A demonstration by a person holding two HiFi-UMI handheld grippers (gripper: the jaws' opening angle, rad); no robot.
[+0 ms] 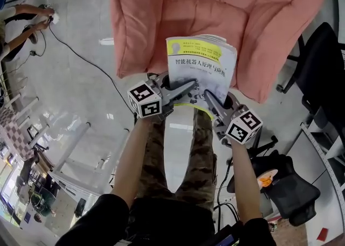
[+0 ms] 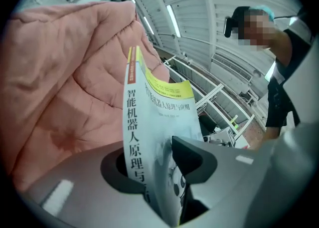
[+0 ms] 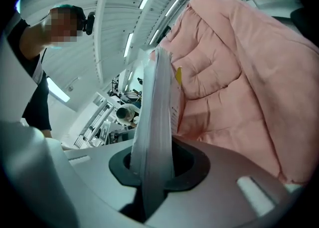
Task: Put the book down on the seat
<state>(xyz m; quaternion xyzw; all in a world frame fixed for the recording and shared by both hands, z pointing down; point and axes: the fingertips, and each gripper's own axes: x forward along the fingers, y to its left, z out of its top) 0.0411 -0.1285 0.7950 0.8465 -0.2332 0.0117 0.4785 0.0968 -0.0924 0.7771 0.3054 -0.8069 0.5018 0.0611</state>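
On the left gripper (image 1: 186,86) the fingers (image 2: 197,159) stood apart around the spine end of the book (image 1: 202,62), not squeezing it. On the right gripper (image 1: 210,98) the fingers (image 3: 192,164) were clamped on the page edge. The book hung between both, cover toward the person, before the pink seat (image 1: 156,19), not yet lying on it.

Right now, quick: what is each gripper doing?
Left gripper: open, book between its jaws, apparently not clamped.
Right gripper: closed on the book's page edge.
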